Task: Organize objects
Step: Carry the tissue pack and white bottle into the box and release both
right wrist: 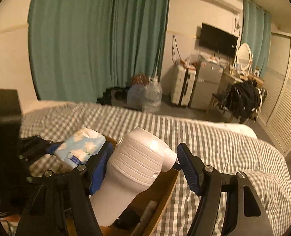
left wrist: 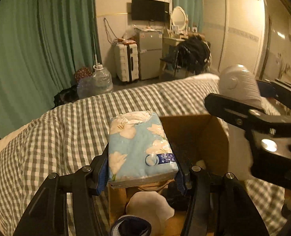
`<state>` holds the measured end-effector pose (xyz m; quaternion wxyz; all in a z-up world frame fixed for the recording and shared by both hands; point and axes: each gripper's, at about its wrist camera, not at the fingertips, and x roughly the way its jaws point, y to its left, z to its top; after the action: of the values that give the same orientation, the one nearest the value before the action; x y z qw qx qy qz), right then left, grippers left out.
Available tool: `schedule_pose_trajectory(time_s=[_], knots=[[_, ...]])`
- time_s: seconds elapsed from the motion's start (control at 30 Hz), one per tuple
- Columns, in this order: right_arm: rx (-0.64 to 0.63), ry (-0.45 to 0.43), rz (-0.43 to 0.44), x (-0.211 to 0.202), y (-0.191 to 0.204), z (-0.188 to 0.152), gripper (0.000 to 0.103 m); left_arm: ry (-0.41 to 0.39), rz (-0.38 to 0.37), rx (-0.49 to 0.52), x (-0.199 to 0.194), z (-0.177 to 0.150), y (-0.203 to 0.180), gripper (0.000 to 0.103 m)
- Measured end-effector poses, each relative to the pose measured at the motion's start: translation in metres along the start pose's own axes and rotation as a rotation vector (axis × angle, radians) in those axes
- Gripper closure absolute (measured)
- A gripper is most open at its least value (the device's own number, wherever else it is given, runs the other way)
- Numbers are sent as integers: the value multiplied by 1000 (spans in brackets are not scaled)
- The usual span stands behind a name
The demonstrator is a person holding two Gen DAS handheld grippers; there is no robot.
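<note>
While we hold both loads above the open brown cardboard box (left wrist: 194, 133) on the bed, our left gripper (left wrist: 143, 173) clamps the near end of a blue flower-printed soft tissue pack (left wrist: 139, 145), and our right gripper (right wrist: 143, 167) carries a white ribbed plastic hair-dryer-like appliance (right wrist: 137, 165); whether its far pad touches the nozzle we cannot tell. We judge the tissue pack may sag or slip, being gripped at one end only, and the rounded appliance may roll out. Inside the box, a cream soft item (left wrist: 149, 208) and dark things crowd the floor. Beyond lie the grey-checked quilt (left wrist: 56, 137), clear water jugs (left wrist: 98, 82), white suitcase (left wrist: 125, 63) and teal curtain (left wrist: 37, 39)
</note>
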<state>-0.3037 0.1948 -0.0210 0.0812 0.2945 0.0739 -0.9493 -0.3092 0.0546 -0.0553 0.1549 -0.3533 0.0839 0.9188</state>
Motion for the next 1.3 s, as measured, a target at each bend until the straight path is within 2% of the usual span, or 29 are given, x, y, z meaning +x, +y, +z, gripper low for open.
schedule_pose_trajectory(time_s=[0.17, 0.4, 0.67, 0.77, 0.8, 0.83, 0.87, 0.93, 1.2, 1.3], knots=[[-7, 70, -23, 27, -5, -17, 36, 40, -53, 7, 11, -12, -3, 48], [10, 124, -25, 51, -12, -37, 36, 71, -39, 41, 23, -25, -4, 47], [41, 111, -11, 47, -11, -42, 36, 87, -37, 42, 26, -28, -5, 46], [41, 93, -10, 42, -9, -41, 35, 78, -53, 30, 21, -25, -4, 39], [41, 82, -15, 39, -9, -40, 32, 74, -54, 25, 19, -24, -4, 27], [43, 74, -17, 37, -9, -38, 23, 61, -49, 17, 15, -24, -3, 16], [50, 60, -20, 32, -10, -37, 16, 48, -51, 13, 10, -24, -3, 15], [67, 29, -18, 22, -12, -33, 14, 23, -52, 5, 0, -23, -3, 9], [135, -55, -9, -38, -15, -24, 11, -78, -32, 2, -65, -24, -5, 6], [148, -105, 32, -75, -4, -25, 11, -119, -27, -29, -99, -38, 0, 5]])
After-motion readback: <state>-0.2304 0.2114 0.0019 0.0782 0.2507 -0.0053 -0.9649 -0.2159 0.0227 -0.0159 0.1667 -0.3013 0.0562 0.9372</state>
